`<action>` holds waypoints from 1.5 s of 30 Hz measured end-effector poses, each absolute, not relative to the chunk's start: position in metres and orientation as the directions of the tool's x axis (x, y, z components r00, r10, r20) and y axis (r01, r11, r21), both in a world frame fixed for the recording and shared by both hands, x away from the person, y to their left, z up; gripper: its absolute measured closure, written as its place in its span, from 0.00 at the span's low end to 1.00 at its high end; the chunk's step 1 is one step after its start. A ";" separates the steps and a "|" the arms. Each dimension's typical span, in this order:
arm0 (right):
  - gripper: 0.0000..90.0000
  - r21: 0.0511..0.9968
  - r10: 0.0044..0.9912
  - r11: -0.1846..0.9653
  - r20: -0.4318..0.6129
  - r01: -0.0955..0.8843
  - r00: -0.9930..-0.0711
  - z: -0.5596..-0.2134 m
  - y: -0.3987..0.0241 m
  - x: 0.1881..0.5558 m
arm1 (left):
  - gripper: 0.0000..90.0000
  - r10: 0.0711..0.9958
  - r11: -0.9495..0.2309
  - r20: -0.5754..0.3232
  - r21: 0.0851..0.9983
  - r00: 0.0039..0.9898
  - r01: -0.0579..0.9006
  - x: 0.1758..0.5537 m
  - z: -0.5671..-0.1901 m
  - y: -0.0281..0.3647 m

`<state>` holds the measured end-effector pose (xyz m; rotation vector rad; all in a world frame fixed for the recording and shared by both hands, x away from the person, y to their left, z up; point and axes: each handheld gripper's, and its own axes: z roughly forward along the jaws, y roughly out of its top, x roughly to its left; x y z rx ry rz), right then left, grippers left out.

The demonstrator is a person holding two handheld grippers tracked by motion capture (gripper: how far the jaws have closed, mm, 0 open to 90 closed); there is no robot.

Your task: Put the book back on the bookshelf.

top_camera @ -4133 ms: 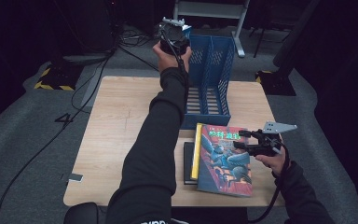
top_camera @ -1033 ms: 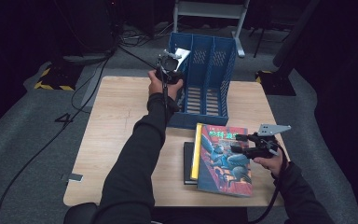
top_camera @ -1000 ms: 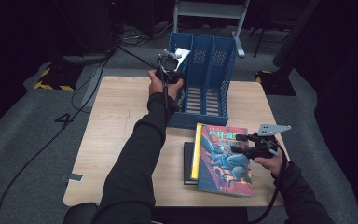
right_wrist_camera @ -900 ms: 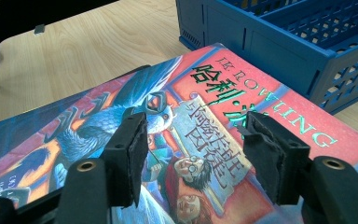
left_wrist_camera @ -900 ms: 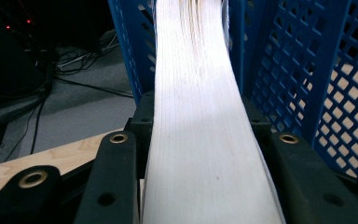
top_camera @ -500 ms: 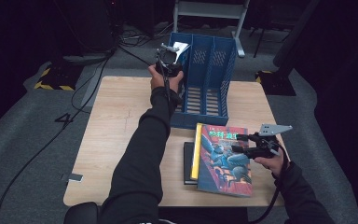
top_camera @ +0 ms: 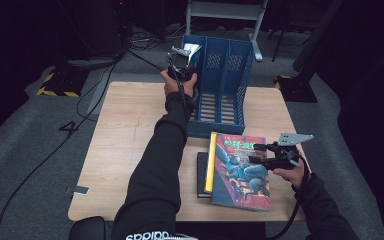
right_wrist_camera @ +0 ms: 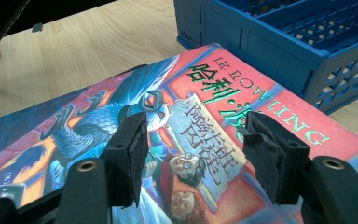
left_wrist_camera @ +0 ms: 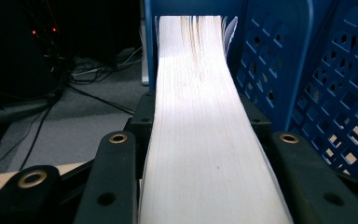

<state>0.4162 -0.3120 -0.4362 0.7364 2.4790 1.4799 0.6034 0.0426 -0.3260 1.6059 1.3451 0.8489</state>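
Observation:
My left gripper [top_camera: 181, 61] [left_wrist_camera: 200, 126] is shut on a thick book [left_wrist_camera: 200, 93], gripped across its white page edges. The book [top_camera: 192, 49] stands on end at the leftmost slot of the blue file rack [top_camera: 226, 85] [left_wrist_camera: 335, 93], its far end inside that slot. My right gripper [top_camera: 256, 153] [right_wrist_camera: 191, 135] hovers open just over the cover of a colourful book [top_camera: 240, 175] [right_wrist_camera: 205, 107] lying flat on the table. Nothing is between its pads.
The colourful book lies on a yellow-spined book [top_camera: 208, 165], and a black book [top_camera: 200, 175] lies beside them. The wooden table [top_camera: 125, 140] has bare room to the left. Cables run over the floor behind the rack.
Since the oldest frame my left gripper has come down with its book from above the rack to the leftmost slot. Over the last second it edged slightly farther away. The right gripper has stayed still.

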 end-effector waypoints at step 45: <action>0.41 0.830 0.553 0.403 0.115 0.386 -0.825 -0.435 -0.317 0.415 | 0.45 0.900 -0.227 0.052 0.903 0.433 0.364 0.540 -0.328 0.091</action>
